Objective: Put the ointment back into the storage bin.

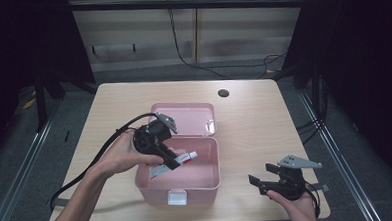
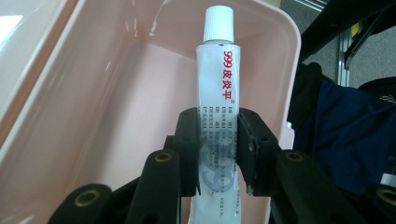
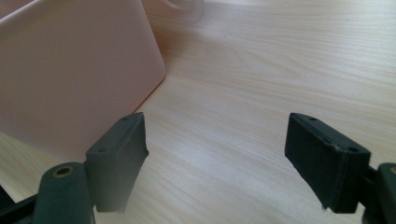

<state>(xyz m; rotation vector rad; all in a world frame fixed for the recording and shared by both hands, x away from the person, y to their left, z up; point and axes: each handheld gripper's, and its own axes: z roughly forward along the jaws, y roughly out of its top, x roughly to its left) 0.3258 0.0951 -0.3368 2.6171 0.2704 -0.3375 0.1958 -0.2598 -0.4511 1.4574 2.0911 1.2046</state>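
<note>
My left gripper is shut on a white ointment tube with red lettering and a white cap, held over the inside of an open pink box. In the high view the tube points right, low inside the box. The black pads press on the tube's lower half. My right gripper rests at the table's front right, open, with bare wood between its fingers. The box wall stands to its left.
The box's lid lies open behind it on the wooden table. A dark round hole sits near the far edge. A cable trails from the left gripper toward the table's front left.
</note>
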